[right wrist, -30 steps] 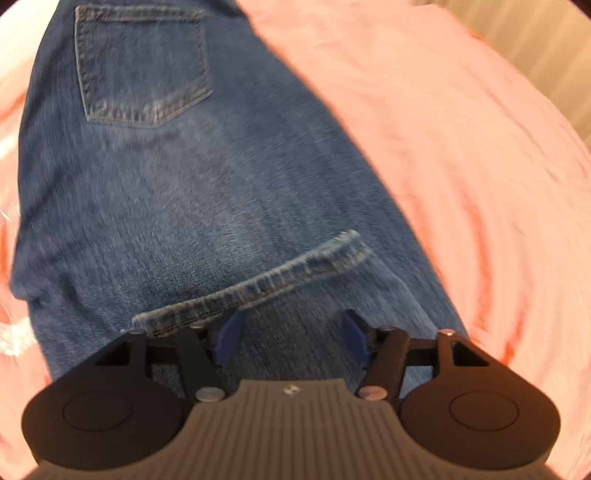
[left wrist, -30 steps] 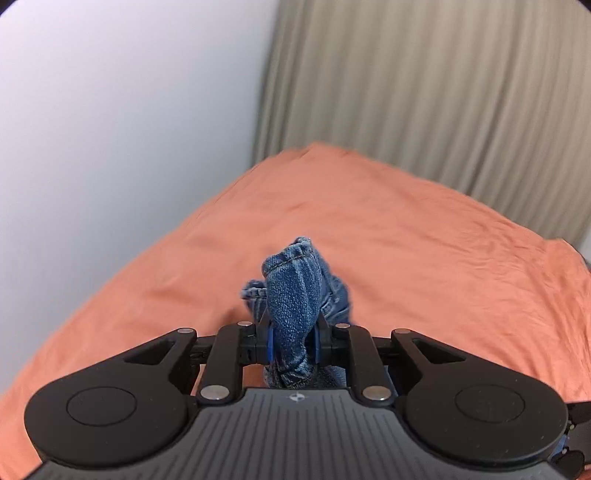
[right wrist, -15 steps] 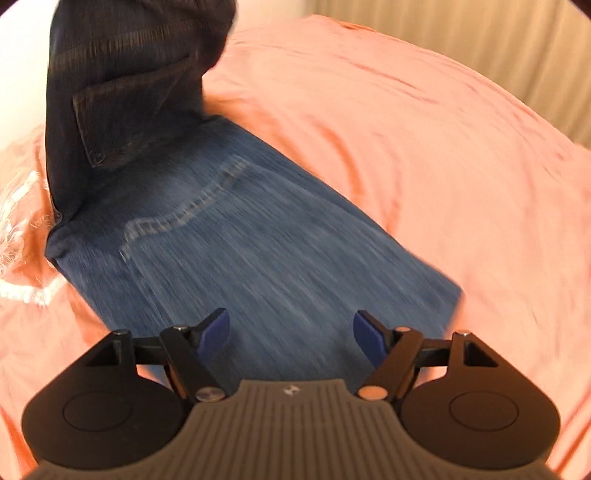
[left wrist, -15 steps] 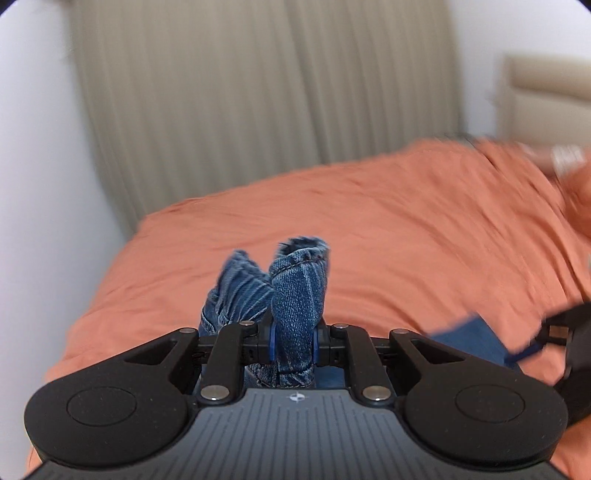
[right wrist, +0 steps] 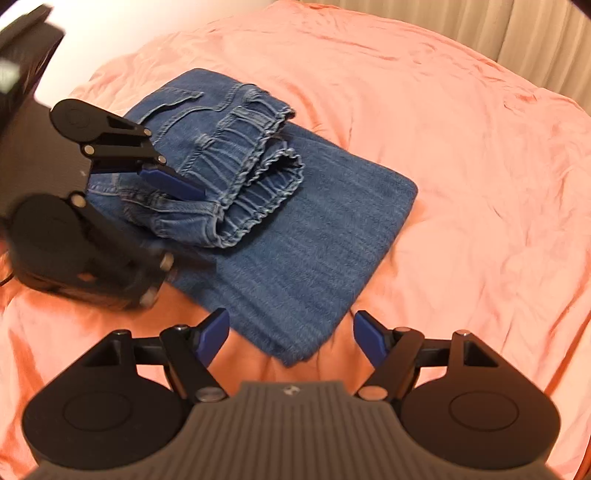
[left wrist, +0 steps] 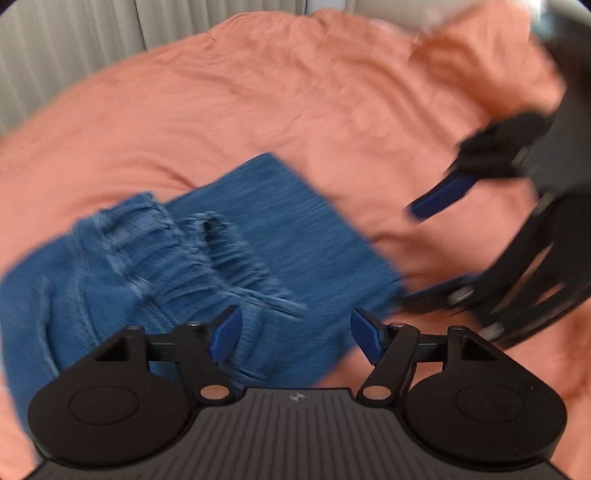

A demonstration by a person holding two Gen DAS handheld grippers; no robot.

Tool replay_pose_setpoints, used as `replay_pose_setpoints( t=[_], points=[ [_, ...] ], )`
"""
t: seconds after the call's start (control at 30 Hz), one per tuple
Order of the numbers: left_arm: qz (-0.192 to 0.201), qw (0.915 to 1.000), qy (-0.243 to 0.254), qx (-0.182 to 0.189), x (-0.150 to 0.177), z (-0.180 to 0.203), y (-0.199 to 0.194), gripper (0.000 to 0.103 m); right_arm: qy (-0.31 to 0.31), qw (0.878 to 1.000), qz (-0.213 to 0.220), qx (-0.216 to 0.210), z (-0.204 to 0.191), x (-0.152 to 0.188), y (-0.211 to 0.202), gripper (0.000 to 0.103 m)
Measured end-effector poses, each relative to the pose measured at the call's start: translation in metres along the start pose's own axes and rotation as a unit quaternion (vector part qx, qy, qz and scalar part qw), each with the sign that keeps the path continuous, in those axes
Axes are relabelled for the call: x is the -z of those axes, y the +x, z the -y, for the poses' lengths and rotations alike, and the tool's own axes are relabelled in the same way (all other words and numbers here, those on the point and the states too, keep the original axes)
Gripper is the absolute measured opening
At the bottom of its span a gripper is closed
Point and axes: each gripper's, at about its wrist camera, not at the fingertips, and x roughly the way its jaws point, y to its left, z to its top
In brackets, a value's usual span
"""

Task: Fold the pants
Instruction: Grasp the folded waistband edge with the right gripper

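Observation:
Blue jeans (right wrist: 295, 229) lie folded on the orange bed, the elastic waistband (right wrist: 255, 162) bunched on top of the folded legs. They also show in the left wrist view (left wrist: 258, 236). My left gripper (left wrist: 295, 332) is open and empty, just above the near edge of the waistband part; it also shows in the right wrist view (right wrist: 184, 206). My right gripper (right wrist: 291, 332) is open and empty, above the near corner of the folded jeans; it also shows in the left wrist view (left wrist: 424, 251) at the right of the jeans.
The orange bedspread (right wrist: 461, 147) stretches around the jeans on all sides. Beige curtains (left wrist: 66, 40) hang behind the bed, and a white wall (right wrist: 122, 22) stands at its far left side.
My left gripper has lowered the waistband end onto the folded legs and opened, letting go of it. My right gripper has pulled back from the jeans, staying open.

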Motion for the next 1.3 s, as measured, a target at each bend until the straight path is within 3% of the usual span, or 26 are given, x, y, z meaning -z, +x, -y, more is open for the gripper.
replay_pose_setpoints(
  t=[0.07,0.13,0.23,0.3,0.33,0.5,0.6,0.7,0.87,1.0,1.07,1.1,1.13,1.2,1.3],
  points=[
    [0.015,0.9982,-0.035,0.046,-0.002,-0.014,-0.021,0.075,0.000,1.000,0.006,-0.003,-0.004,-0.004,-0.005,0.071],
    [0.032,0.9973,-0.045,0.049,0.000,-0.030,-0.043,0.075,0.019,1.000,0.016,-0.013,-0.008,-0.009,-0.013,0.071],
    [0.036,0.9987,-0.036,0.004,0.011,-0.060,-0.064,0.076,0.063,0.997,0.038,-0.036,-0.011,-0.022,-0.020,0.067],
    [0.028,0.9983,-0.041,-0.030,0.024,-0.080,-0.074,0.076,0.090,0.993,0.052,-0.054,-0.013,-0.034,-0.020,0.053],
    [0.022,0.9976,-0.047,-0.045,0.032,-0.092,-0.077,0.076,0.099,0.992,0.057,-0.060,-0.014,-0.041,-0.018,0.050],
    [0.021,0.9892,-0.105,-0.101,0.059,-0.150,-0.084,0.070,0.151,0.982,0.073,-0.080,-0.013,-0.076,0.010,0.048],
    [0.033,0.9796,-0.172,-0.098,0.073,-0.184,-0.090,0.070,0.198,0.973,0.079,-0.089,-0.004,-0.096,0.035,0.046],
    [0.044,0.9725,-0.208,-0.094,0.083,-0.204,-0.096,0.070,0.243,0.963,0.074,-0.095,0.007,-0.111,0.063,0.045],
    [0.044,0.9716,-0.216,-0.087,0.089,-0.213,-0.089,0.070,0.281,0.951,0.052,-0.117,0.018,-0.122,0.102,0.045],
    [0.042,0.9702,-0.226,-0.077,0.095,-0.220,-0.082,0.070,0.322,0.933,0.037,-0.155,0.025,-0.111,0.125,0.044],
    [0.044,0.9685,-0.234,-0.074,0.096,-0.222,-0.079,0.070,0.348,0.922,0.037,-0.167,0.027,-0.104,0.133,0.034],
    [0.046,0.9675,-0.239,-0.069,0.096,-0.223,-0.079,0.070,0.350,0.921,0.038,-0.166,0.026,-0.103,0.131,0.024],
    [0.047,0.9668,-0.242,-0.066,0.096,-0.223,-0.080,0.069,0.343,0.925,0.040,-0.159,0.023,-0.104,0.128,0.022],
    [0.052,0.9670,-0.241,-0.063,0.095,-0.222,-0.080,0.069,0.321,0.934,0.051,-0.150,0.015,-0.110,0.112,0.005],
    [0.054,0.9689,-0.232,-0.067,0.094,-0.218,-0.083,0.069,0.299,0.939,0.081,-0.152,0.004,-0.124,0.068,0.003]
  ],
)
